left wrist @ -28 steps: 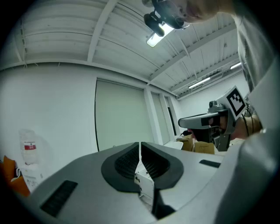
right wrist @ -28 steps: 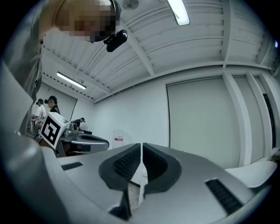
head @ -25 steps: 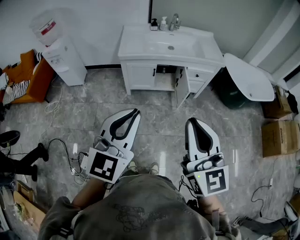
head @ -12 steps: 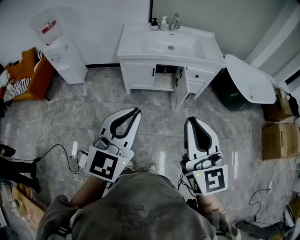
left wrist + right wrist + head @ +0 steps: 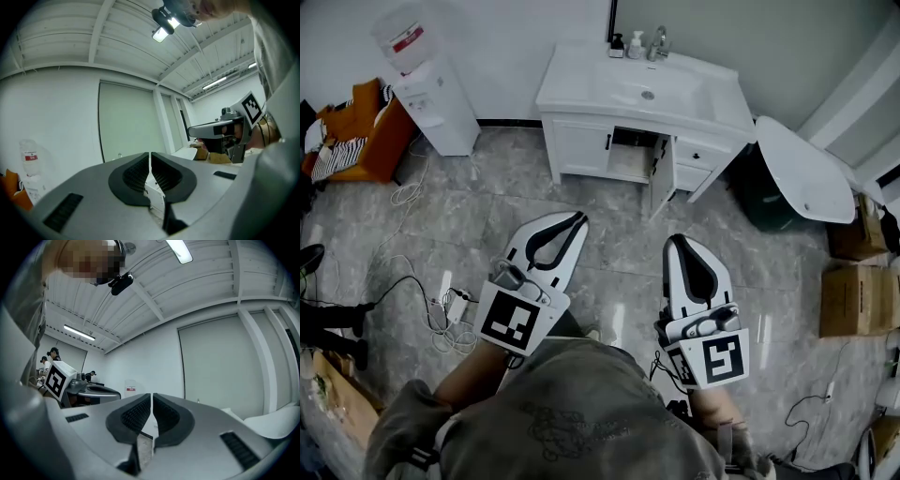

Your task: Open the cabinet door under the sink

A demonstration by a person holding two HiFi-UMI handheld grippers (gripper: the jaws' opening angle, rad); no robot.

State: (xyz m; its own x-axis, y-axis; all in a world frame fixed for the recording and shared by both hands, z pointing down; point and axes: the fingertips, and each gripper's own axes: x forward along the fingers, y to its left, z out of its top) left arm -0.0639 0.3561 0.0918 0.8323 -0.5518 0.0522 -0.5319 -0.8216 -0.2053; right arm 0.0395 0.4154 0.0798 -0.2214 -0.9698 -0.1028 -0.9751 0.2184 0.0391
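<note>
While both tools sit clenched, let's take them in turn: the left white two-jaw gripper with black ribbed pads point(image 5: 577, 218) has its jaws pressed together on nothing, and the right white two-jaw gripper of the same build point(image 5: 675, 240) is just as tightly closed and just as empty. Both point level, side by side, noses toward the wall ahead.

Straight ahead of them, well apart across grey marble-look floor tiles point(image 5: 609, 234), stands the white under-sink cabinet door point(image 5: 660, 183). It is already swung out from the cabinet front, long axis upright, its leaf pointing out toward the grippers so that it is seen nearly edge-on. It lies ahead and a touch left of the right gripper's nose, ahead and to the right of the left one. Just left of it gapes the dark cabinet opening point(image 5: 628, 150), contents too dim to read; beyond that, the second white door point(image 5: 581, 150) sits closed. Above is the white washbasin top point(image 5: 642, 94).

From the gripper views, the closed jaws block nearly everything low down; only a sliver of white cabinet peeks beneath the left tips.
</note>
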